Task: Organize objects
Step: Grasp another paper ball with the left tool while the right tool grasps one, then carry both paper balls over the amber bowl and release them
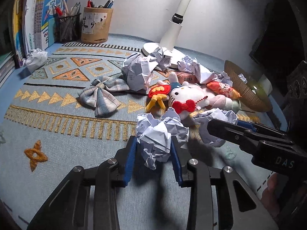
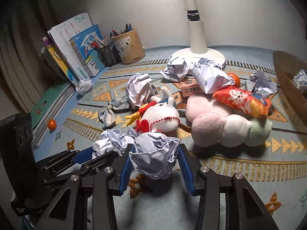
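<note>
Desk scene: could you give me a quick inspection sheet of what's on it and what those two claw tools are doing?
Surface: patterned blue cloth covers the desk.
Job's things: paper balls, plush cat, dumpling plush, snack bag, bow, small box, oranges.
Clutter: books, pen pots, lamp, basket.
Grippers: left gripper shut on left ball; right gripper shut on right ball.
Cables: nothing seen.
Surroundings: white wall.

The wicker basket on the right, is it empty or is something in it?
Not empty: the wicker basket holds one crumpled paper ball, seen over its rim. Its bottom is hidden.
</note>
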Demonstrator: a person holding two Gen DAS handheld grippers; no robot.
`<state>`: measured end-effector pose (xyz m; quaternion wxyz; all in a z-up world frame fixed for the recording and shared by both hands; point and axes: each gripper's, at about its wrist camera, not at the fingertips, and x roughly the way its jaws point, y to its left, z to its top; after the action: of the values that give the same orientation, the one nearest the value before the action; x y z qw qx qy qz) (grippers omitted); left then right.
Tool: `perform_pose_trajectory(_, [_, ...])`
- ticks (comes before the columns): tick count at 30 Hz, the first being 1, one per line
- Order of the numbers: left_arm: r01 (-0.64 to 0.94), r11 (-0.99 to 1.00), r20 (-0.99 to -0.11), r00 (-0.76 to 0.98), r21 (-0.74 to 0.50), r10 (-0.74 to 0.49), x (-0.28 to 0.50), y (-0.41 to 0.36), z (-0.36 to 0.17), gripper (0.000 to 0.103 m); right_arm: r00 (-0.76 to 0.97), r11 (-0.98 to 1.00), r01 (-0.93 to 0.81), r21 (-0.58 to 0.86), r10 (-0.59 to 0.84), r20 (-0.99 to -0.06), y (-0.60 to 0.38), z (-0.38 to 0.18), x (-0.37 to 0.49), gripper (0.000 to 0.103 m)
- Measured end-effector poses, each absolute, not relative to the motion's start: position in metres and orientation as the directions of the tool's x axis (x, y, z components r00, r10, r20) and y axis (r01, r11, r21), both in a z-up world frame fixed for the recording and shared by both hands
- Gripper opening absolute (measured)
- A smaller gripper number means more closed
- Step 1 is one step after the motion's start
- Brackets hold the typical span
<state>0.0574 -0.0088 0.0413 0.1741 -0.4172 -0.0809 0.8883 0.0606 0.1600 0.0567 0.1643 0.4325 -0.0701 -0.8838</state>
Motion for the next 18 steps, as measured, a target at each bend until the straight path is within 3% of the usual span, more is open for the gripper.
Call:
perform_pose_trajectory(11, [-0.334, -0.9, -0.644, -0.631, -0.279, 0.433, 0.08, 0.022, 0.086, 0.031, -0.641, -0.951, 0.125, 0.283, -0.296, -0.709, 0.235, 0.079, 0.099, 0.045])
perform_pose_trajectory(18, [-0.463, -0.851, -0.573, -0.638, -0.249, 0.515, 0.059, 0.096, 0.136, 0.031, -0.749, -0.96, -0.017, 0.279, -0.172, -0.639, 0.312, 0.124, 0.107, 0.045])
